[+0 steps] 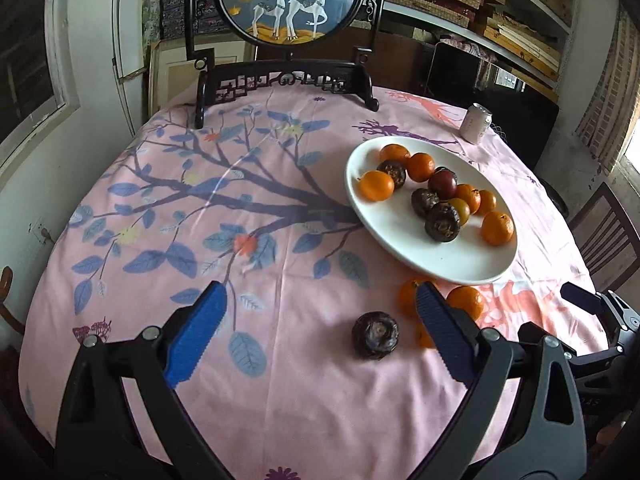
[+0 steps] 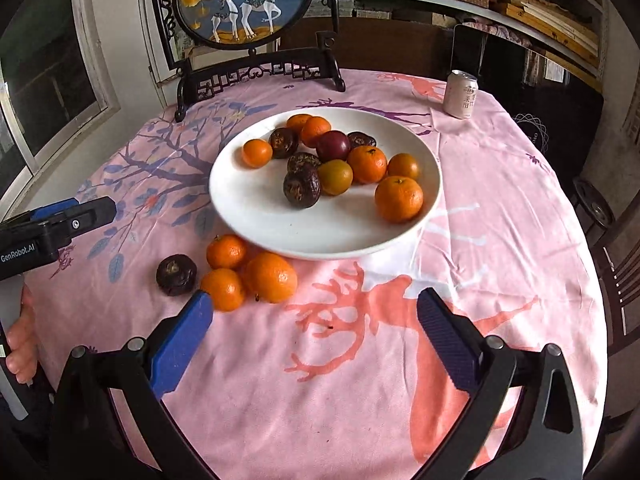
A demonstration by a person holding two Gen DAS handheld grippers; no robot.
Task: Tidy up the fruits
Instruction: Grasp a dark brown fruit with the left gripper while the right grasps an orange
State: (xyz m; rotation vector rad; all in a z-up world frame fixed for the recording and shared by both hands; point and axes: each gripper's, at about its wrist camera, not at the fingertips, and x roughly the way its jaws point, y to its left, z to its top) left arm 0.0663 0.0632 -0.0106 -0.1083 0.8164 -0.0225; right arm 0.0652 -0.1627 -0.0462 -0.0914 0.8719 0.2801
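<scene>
Now both the left gripper (image 1: 320, 300) and right gripper (image 2: 314, 308) gape wide, empty; the wrinkled dark round fruit (image 1: 375, 335), at one o'clock between the left fingers, might roll off under a one-sided squeeze.

The left gripper (image 1: 320, 312) is held low and level over the near side of the table, its 2 blue-padded fingers (image 1: 196, 336) spread wide with nothing between them. The right gripper (image 2: 316, 320) sits beside it to the right, at much the same height, its jaws parted just as wide and equally bare. In the right wrist view the left gripper's dark body reaches in from the left edge, and the person's left hand (image 2: 20, 336) wraps its handle, fingertips showing near the lower left
</scene>
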